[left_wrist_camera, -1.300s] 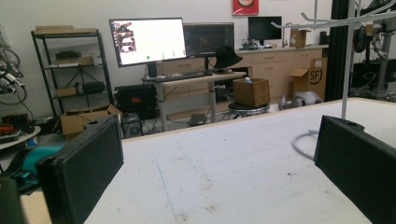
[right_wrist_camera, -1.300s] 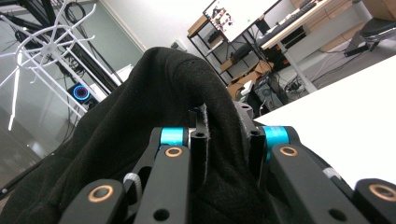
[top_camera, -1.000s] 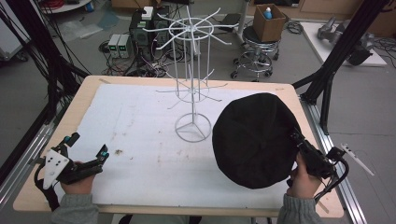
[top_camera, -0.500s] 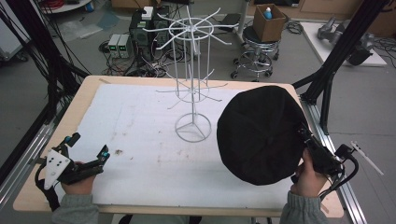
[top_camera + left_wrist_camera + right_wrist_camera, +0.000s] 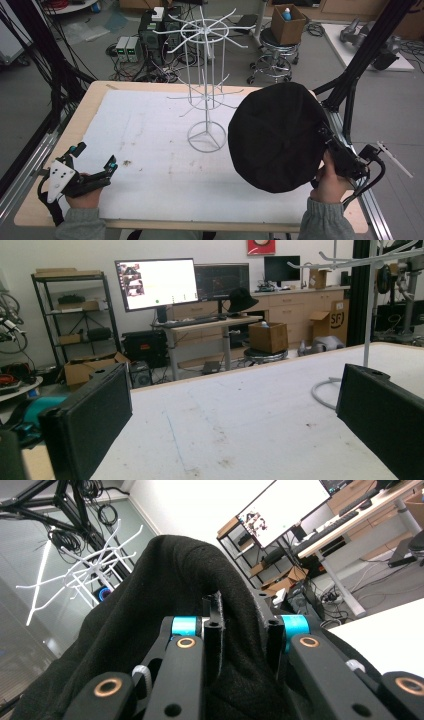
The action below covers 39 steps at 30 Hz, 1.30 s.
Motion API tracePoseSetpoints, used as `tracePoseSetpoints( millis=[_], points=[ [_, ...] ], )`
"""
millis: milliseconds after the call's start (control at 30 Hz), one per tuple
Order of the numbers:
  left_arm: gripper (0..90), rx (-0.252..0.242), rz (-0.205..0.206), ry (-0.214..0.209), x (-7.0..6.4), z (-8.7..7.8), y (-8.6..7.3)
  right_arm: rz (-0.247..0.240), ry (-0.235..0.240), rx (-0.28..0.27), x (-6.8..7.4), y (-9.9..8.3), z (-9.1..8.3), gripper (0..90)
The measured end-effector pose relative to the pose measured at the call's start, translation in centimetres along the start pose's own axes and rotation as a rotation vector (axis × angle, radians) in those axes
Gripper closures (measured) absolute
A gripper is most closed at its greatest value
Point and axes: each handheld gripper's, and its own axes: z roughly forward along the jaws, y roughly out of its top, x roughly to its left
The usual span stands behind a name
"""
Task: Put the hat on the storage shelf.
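One white wire rack [image 5: 206,85] stands mid-table, up and to the left of a black hat [image 5: 277,136] raised off the table in the right gripper [image 5: 327,145], jaws pinching its edge. The left gripper [image 5: 95,159] rests farther off, jaws spread, empty.

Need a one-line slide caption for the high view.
Right hand-held gripper lifts a black hat beside the white wire rack; left hand-held gripper rests open.
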Motion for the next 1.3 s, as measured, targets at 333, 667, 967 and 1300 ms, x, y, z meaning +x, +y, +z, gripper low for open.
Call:
tracePoseSetpoints(
  millis=[333, 667, 967, 1300],
  points=[
    [1.7, -0.002, 0.001, 0.001, -0.1, 0.0, 0.0, 0.032, 0.034, -0.027, -0.1, 0.5, 0.2, 79.8],
    [1.7, -0.003, 0.000, 0.000, 0.0, 0.0, 0.0, 0.034, 0.071, -0.045, 1.5, 2.0, 1.1, 79.9],
    [1.7, -0.004, -0.002, 0.000, 0.0, 0.0, 0.0, 0.041, 0.091, -0.058, 2.2, 2.6, 1.8, 79.9],
    [1.7, -0.003, -0.001, -0.001, 0.0, 0.0, 0.0, 0.063, 0.115, -0.071, 2.8, 3.2, 2.4, 79.8]
  ],
)
